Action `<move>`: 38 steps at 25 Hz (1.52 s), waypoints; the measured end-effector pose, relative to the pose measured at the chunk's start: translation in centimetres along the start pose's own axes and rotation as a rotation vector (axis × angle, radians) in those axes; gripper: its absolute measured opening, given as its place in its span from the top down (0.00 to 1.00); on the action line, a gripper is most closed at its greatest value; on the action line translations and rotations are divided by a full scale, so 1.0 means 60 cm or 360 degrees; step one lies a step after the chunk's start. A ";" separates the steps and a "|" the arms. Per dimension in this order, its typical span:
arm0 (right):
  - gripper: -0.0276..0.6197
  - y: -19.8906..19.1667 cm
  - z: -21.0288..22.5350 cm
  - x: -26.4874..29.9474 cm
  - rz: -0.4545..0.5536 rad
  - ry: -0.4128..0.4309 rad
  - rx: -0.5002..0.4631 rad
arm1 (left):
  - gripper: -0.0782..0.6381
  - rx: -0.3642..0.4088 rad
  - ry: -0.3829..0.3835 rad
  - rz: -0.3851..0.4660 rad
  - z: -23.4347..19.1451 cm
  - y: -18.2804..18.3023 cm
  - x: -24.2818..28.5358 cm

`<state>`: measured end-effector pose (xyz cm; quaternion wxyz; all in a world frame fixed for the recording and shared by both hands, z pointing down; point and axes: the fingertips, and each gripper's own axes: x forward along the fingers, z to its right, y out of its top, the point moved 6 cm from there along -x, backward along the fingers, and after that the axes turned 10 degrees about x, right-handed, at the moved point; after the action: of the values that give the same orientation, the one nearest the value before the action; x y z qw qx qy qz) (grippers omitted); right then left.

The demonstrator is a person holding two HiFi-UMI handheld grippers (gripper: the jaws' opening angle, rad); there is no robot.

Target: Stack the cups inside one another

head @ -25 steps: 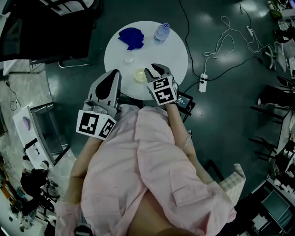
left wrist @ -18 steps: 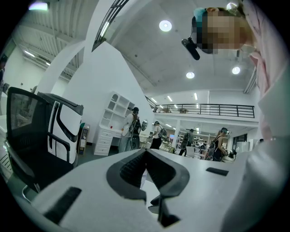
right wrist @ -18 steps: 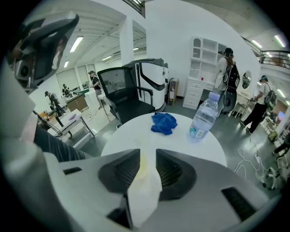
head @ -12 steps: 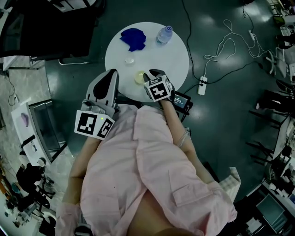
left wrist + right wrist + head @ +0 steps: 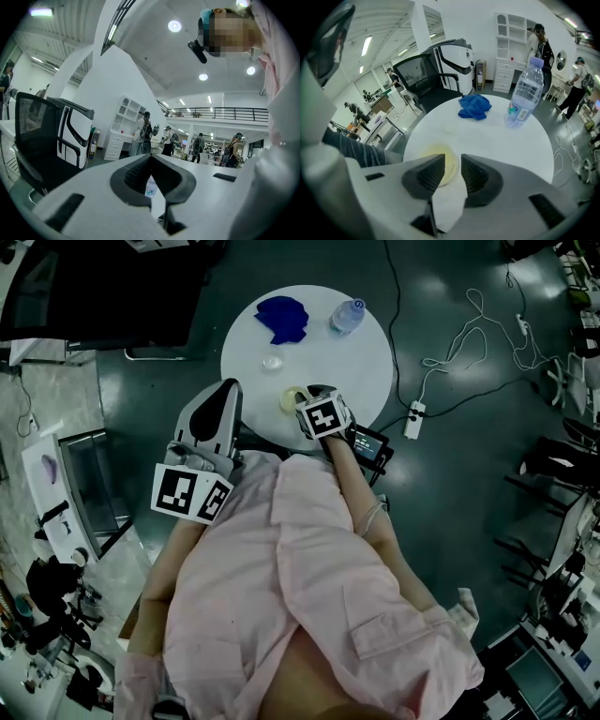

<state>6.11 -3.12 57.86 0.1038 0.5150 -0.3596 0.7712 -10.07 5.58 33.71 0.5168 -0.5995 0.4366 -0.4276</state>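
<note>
1. No stacking done so far. The two cups sit apart on the worktop: a yellowish cup near the front edge and a clear cup a bit further in, towards the cloth.
2. The right tongs tilt down right over the yellowish cup. They're spread, and the cup's rim shows in the gap. As far as I can see the pads aren't squeezing it.
3. The left tongs are pressed together with nothing in them. They point level by the worktop's near-left edge and aren't doing anything.
4. My read is that this is the very start, the grab on cup one. Basically everything is left: pinch it, lift it, carry it over and nest it with the clear cup.
5. The bottle and cloth look like bystanders.
</note>
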 end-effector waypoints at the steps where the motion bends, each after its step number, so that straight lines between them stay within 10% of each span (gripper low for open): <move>1: 0.79 -0.003 0.003 0.005 -0.0009 0.0002 0.0033 | 0.88 -0.0005 0.0008 -0.0001 -0.003 0.000 0.000; 14: 0.84 -0.018 0.007 0.030 -0.0116 0.0012 -0.0019 | 0.88 -0.0017 0.0040 0.0005 -0.010 0.004 -0.004; 38: 0.90 -0.017 0.006 -0.026 0.0157 0.0013 0.0080 | 0.88 0.0005 -0.0053 0.0003 0.030 -0.002 -0.012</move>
<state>7.58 -2.30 57.02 0.0540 0.4959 -0.3646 0.7863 -8.53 6.72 33.62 0.5252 -0.6053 0.4279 -0.4179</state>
